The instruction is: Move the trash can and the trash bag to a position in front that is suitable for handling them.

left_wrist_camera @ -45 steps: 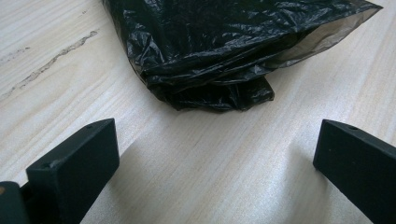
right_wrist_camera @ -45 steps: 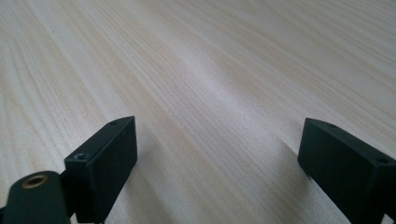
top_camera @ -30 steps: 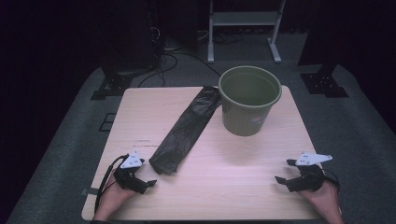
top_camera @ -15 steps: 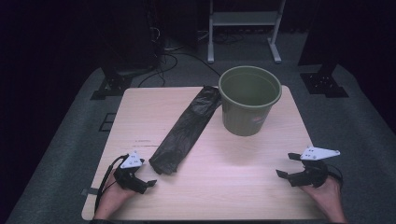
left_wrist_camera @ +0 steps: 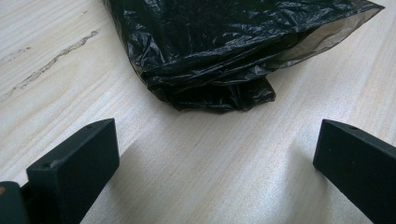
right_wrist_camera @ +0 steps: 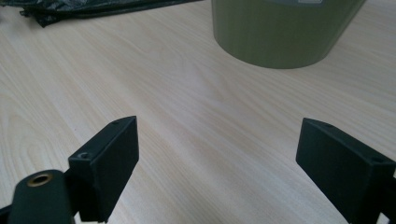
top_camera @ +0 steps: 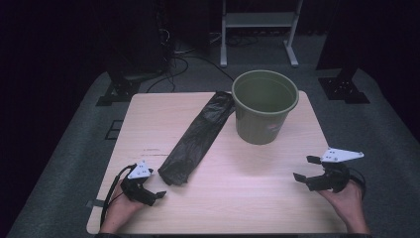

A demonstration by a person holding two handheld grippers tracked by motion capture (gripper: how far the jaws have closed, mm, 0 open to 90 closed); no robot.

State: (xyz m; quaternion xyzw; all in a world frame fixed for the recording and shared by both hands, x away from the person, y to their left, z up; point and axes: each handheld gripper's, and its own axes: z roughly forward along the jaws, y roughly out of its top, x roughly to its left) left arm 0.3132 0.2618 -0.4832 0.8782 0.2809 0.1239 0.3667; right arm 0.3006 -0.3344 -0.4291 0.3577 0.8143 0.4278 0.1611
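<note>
The black bag lies flat on the table, its long axis running from 7 o'clock up to 1 o'clock, where its far end touches the green bucket. The left gripper sits just at 7 o'clock of the bag's near end, jaws wide and empty. The right gripper is well apart, also wide and empty. The bucket's pale label is too small to read

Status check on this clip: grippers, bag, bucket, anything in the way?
Left gripper open, just short of black bag. Right gripper open, facing green bucket. Bag flat beside upright bucket. Nothing in the way.
</note>
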